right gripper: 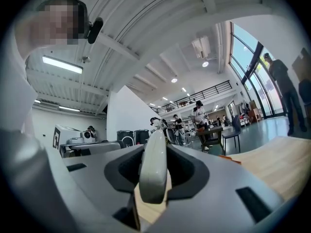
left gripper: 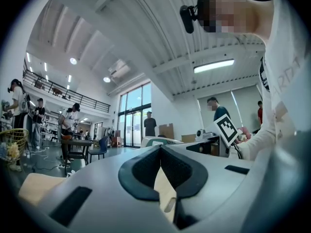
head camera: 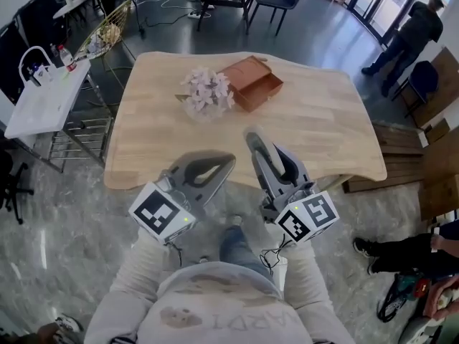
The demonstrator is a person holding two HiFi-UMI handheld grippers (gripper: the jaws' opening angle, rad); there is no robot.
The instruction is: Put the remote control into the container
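The slim pale grey remote control [head camera: 256,147] [right gripper: 153,168] stands on edge between the pads of my right gripper [head camera: 252,139] [right gripper: 154,147], which is shut on it above the near edge of the wooden table [head camera: 315,135]. The container, an open brown box [head camera: 252,82], sits at the far middle of the table, well ahead of both grippers. My left gripper [head camera: 228,159] [left gripper: 160,150] hovers beside the right one over the table's near edge; its tips meet and it holds nothing.
A bunch of pale pink flowers [head camera: 208,92] lies just left of the box. A white side table [head camera: 39,95] with bottles stands at the left, wooden planks [head camera: 401,153] lie at the right, and people [head camera: 412,31] stand around the room.
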